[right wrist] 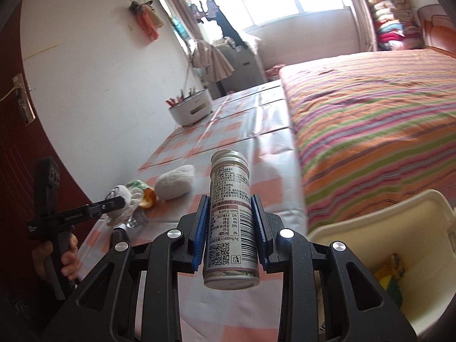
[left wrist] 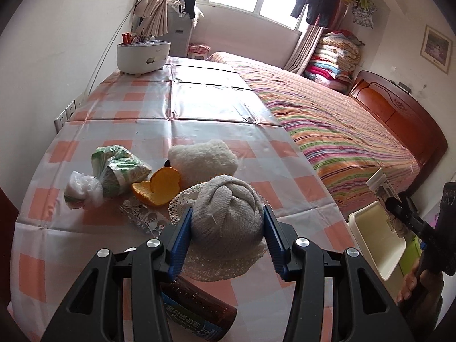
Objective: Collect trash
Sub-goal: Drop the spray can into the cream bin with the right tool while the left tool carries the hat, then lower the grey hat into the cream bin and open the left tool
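Note:
My left gripper (left wrist: 228, 222) is shut on a grey knitted bundle with a lace trim (left wrist: 228, 208), over the checked table (left wrist: 148, 131). Ahead of it lie an orange peel (left wrist: 159, 185), a green wrapper bag (left wrist: 119, 168), a crumpled white plastic bag (left wrist: 82, 189), a foil blister pack (left wrist: 139, 216) and a white fluffy pad (left wrist: 202, 159). A brown bottle (left wrist: 196, 307) lies on its side under the fingers. My right gripper (right wrist: 229, 208) is shut on a white labelled bottle (right wrist: 230, 213), upright, just left of a cream bin (right wrist: 384, 236).
A striped bed (right wrist: 384, 131) runs along the table's right side, and the bin stands between table and bed. A white tub with pens (left wrist: 142, 54) sits at the table's far left. The bin holds some yellow and green scraps (right wrist: 393, 273). A hand (right wrist: 68, 259) grips the left tool.

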{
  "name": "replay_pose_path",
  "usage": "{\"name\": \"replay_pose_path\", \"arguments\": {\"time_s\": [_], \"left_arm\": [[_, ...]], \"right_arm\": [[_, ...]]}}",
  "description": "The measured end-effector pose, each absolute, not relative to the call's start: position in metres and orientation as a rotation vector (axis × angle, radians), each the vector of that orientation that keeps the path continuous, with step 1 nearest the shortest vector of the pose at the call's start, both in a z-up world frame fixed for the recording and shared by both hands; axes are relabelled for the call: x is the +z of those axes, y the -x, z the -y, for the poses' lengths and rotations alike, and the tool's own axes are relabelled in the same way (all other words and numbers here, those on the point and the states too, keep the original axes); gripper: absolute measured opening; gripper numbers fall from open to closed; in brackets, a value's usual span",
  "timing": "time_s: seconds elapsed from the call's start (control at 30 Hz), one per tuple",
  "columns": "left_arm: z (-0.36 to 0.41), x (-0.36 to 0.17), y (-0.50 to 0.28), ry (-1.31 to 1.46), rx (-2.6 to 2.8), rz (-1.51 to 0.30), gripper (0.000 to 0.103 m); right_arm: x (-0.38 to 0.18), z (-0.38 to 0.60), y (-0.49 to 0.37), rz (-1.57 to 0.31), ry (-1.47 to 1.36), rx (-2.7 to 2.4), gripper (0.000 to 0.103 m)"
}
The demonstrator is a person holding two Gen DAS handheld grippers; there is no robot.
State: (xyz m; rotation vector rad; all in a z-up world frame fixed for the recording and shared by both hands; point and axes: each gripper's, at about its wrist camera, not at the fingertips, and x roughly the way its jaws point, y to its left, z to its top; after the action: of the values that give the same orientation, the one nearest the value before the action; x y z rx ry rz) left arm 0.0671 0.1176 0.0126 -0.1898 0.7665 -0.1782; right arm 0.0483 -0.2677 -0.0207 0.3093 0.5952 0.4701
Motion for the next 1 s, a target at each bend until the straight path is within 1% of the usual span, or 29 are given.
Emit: {"name": "replay_pose_path", "arguments": {"time_s": [0.4, 0.57, 0.7, 0.83, 1.0], "left_arm": [[-0.100, 0.012, -0.068, 0.185, -0.220, -0.774, 0.047], [-0.097, 0.014, -0.065, 0.184, -0.230, -0.770, 0.047], [-0.092, 0.018, -0.061, 0.183, -0.244, -0.758, 0.047], [-0.083, 0.021, -0.058, 0.174, -0.265, -0.753, 0.047], [-0.064, 0.023, -0.057, 0.164, -0.298, -0.757, 0.047]], "right_arm": [[-0.042, 0.348, -0.026, -0.591, -0.396, 0.252, 0.028], [-0.053, 0.354, -0.023, -0.621, -0.383, 0.181, 0.028], [-0.059, 0.355, -0.024, -0.648, -0.379, 0.138, 0.031], [-0.059, 0.353, -0.024, -0.653, -0.370, 0.091, 0.049], [-0.051, 0.357, -0.019, -0.616, -0.392, 0.068, 0.059]]}}
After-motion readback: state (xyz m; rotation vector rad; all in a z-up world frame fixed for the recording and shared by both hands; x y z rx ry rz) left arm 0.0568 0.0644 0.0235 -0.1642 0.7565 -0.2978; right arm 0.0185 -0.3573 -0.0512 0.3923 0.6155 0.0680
